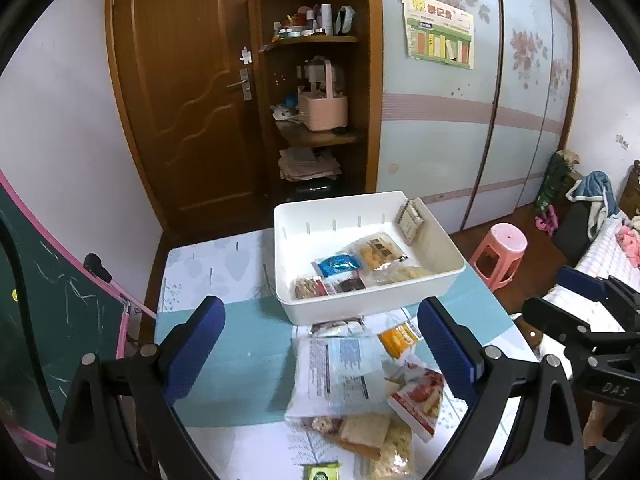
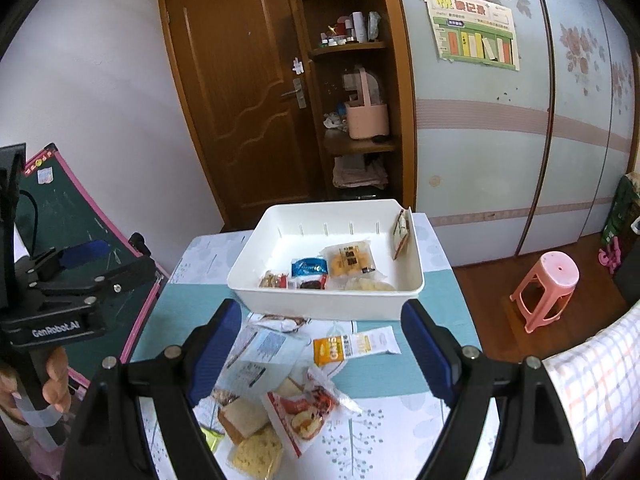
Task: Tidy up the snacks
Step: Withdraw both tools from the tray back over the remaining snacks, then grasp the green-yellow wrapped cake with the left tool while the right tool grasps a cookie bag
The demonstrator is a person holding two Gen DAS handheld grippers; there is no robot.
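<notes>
Left gripper (image 1: 320,344): fingers are spread wide and nothing is held; its handle is marked "GenRobot.AI" in the right view.
Right gripper (image 2: 322,344): fingers are spread wide and nothing is held; "DAS" can be read on its body in the left view.
Bin (image 2: 276,294): one white bin is seen just beyond both pairs of fingertips, on the table (image 2: 400,384).
Packets in bin: six can be counted; one blue (image 2: 308,268), one yellow (image 2: 351,262), one upright against the right wall (image 2: 401,232), three smaller along the near wall.
Loose snacks: about seven lie between and below the fingers, partly overlapped, so the count is uncertain.
Orange packet (image 2: 352,348): its writing is too blurred to be read.
Red-and-white packet (image 2: 304,412): seen near the right gripper's left finger.
Poster (image 2: 472,28): one; Chinese characters, not legible.
</notes>
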